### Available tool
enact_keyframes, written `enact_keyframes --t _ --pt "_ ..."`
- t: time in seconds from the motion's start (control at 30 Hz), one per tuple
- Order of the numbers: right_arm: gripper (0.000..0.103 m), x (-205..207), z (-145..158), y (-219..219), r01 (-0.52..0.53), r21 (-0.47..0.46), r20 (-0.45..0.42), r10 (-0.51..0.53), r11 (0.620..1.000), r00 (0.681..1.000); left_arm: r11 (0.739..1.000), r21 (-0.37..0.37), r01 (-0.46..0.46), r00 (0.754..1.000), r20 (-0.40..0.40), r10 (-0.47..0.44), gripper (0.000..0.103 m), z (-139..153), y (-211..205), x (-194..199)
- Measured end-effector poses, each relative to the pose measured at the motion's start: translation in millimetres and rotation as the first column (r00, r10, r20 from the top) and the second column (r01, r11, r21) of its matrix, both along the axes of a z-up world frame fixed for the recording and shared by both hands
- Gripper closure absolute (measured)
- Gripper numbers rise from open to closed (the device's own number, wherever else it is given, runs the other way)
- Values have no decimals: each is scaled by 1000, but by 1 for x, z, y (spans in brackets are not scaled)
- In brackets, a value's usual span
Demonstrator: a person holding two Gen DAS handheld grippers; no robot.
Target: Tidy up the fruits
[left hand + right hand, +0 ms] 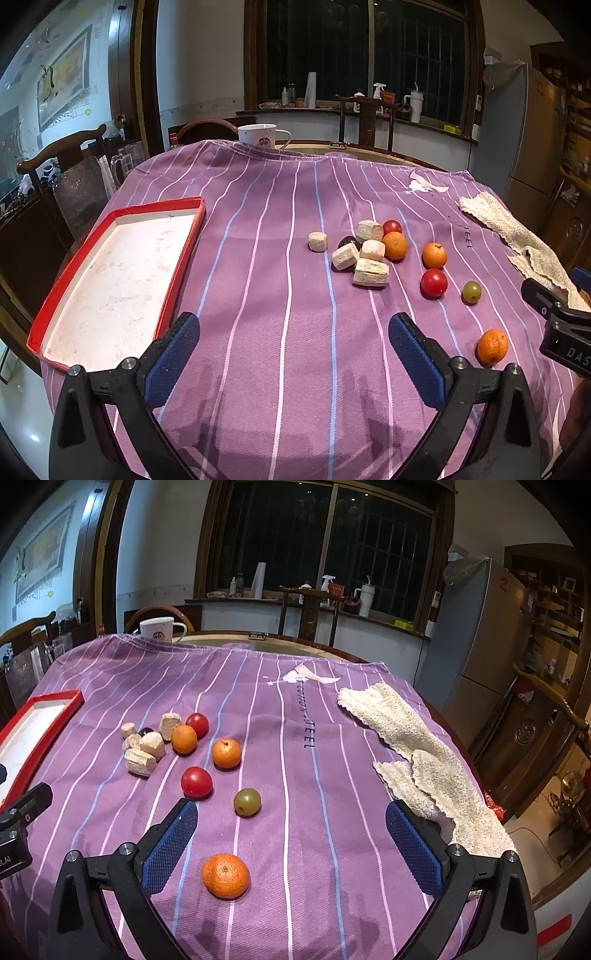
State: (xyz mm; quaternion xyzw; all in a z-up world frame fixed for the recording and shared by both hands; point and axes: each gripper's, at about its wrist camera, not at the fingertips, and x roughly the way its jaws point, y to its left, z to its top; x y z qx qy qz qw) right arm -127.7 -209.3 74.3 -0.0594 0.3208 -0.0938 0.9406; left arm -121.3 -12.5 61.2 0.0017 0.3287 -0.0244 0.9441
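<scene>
Fruits lie on a purple striped cloth [280, 258]. Three oranges show in the right wrist view: the nearest one [225, 875] lies between my right fingers, the other two [226, 753] [183, 739] lie farther off. Two red tomatoes [196, 782] [197, 724], a green grape [247, 802] and a dark fruit [145, 732] lie nearby. Several beige sugarcane chunks [370, 272] sit in a pile. A red-rimmed white tray [110, 280] lies empty at the left. My left gripper [293, 350] is open above bare cloth. My right gripper [291, 834] is open around the near orange without touching it.
A beige knitted towel [417, 760] lies on the table's right side. A white mug [258, 134] stands at the far edge. Wooden chairs [62, 155] stand around the table, and a fridge [476, 646] stands at the right.
</scene>
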Motion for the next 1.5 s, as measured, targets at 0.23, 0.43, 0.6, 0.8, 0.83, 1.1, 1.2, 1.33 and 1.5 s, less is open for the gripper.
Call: enact_keyframes --t 0.23,0.43,0.6,0.8,0.83,1.1,1.2,1.33,1.5 --pt "0 9 -9 2 1 -29 -22 -2 1000 1000 1000 6 17 1000 -23 -17 1 -7 -4 6" --pt "0 14 -14 4 9 -56 -30 -11 998 999 1000 7 19 999 -28 -18 1 -9 -6 9" --pt "0 17 -18 4 8 -60 -41 -11 998 999 1000 1 20 999 -38 -20 1 -12 -6 12" --pt "0 18 -20 5 -2 -62 -54 -2 998 999 1000 -6 25 998 -55 -25 1 -12 -5 15" --pt "0 19 -21 3 -12 -44 -65 9 999 998 1000 -5 25 998 -56 -25 1 -11 -5 16" --pt "13 15 -28 -43 -80 287 -157 129 954 979 999 10 47 994 -103 -46 1 -6 -3 31" --pt "28 16 -33 -53 -78 346 -183 149 935 972 997 16 79 986 -148 -76 1 -10 -10 43" --pt "42 17 -38 -49 -115 386 -204 206 915 957 990 10 140 971 -198 -135 3 -15 -23 57" --pt "45 17 -41 -31 -189 402 -212 292 896 933 984 27 178 963 -208 -169 10 -14 -37 71"
